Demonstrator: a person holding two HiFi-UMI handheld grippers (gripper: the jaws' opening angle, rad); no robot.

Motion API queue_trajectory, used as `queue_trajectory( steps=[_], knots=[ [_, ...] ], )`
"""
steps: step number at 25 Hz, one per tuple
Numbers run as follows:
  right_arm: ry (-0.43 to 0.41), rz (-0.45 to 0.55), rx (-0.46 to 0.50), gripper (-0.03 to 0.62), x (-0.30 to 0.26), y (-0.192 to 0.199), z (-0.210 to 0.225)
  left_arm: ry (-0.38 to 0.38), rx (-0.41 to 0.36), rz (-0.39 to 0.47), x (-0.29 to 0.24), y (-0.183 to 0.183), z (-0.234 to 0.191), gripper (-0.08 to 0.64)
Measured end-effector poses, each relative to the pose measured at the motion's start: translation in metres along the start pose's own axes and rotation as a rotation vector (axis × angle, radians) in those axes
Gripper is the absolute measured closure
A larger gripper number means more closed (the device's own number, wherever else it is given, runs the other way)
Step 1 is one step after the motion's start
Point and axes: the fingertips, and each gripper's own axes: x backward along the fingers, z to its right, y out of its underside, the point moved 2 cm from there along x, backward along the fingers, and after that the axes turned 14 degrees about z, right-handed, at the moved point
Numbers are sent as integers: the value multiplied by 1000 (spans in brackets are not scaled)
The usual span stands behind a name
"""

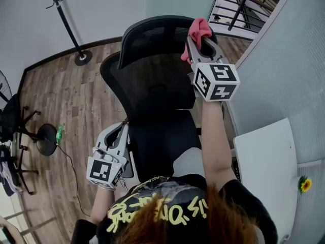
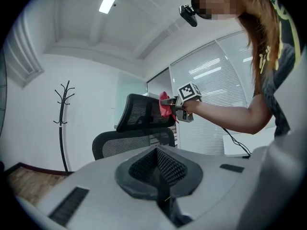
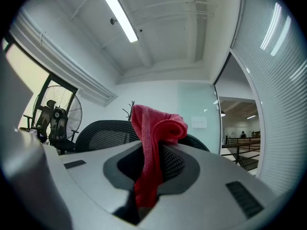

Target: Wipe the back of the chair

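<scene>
The black mesh chair stands in front of me, its headrest at the top. My right gripper is shut on a red cloth, which rests against the headrest's right end. In the right gripper view the cloth hangs out of the jaws with the headrest just behind it. My left gripper is low at the chair's left side, shut and holding nothing. The left gripper view looks up at the chair, the cloth and the right gripper.
A coat stand is on the wooden floor at the back left. A fan and a round black base are at the left. A white desk and blinds are close on the right.
</scene>
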Motion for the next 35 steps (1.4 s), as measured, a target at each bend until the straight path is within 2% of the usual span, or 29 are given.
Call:
queue_trajectory(
  steps=[4,9,12,19,24,30,35],
  knots=[
    [-10,-11,16,531,0,8,5,-15,-6,4,-6,4,5,566],
    [4,21,24,531,-2,-1,4,-60,-12,-3,-1,2,-6,566],
    [-22,23,20,531,-7,-4,-8,-85,-15,-36,6,0,-13,566],
    [-92,37,36,531,-24,-6,-47,-104,-25,-26,3,-6,-13,566],
    [-111,47,19,531,-32,-6,-62,-79,-14,-39,8,3,-7,566],
    [-163,52,2,531,-39,-8,-87,-127,-27,-45,16,-3,-12,566],
    [-184,57,-14,531,-45,-11,-102,-133,-31,-48,25,-3,-17,566]
  ],
)
